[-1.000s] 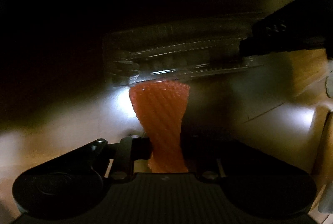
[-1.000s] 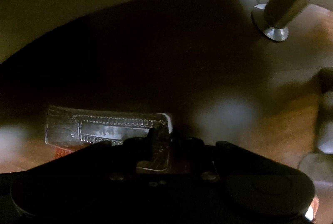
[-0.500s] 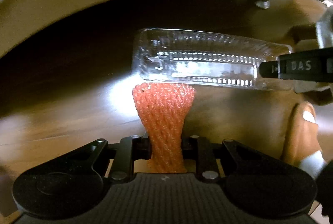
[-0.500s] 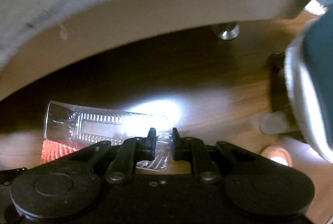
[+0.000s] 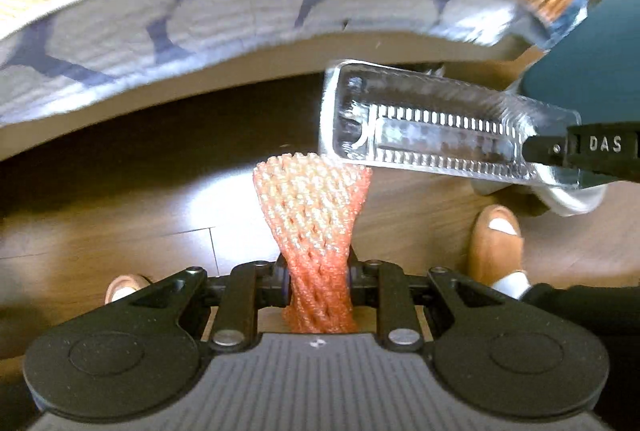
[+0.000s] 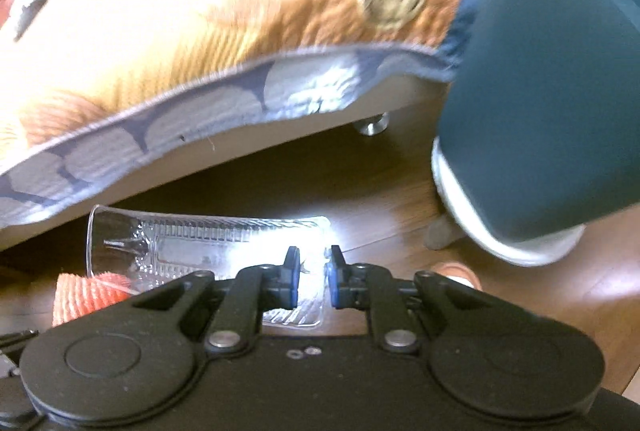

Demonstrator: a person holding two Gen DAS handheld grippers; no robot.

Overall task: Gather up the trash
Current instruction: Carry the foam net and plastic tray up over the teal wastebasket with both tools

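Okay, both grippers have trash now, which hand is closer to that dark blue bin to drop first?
Probably right. The right gripper, shut on the clear plastic tray, has the dark blue bin close on its right. The left gripper, holding the orange foam net, is farther from it.

An orange foam net sleeve (image 5: 316,215), twisted at its pinched end, hangs fanned out ahead of the left gripper (image 5: 318,281), while a clear ribbed plastic tray (image 6: 208,245) juts leftward from the right gripper (image 6: 312,277).
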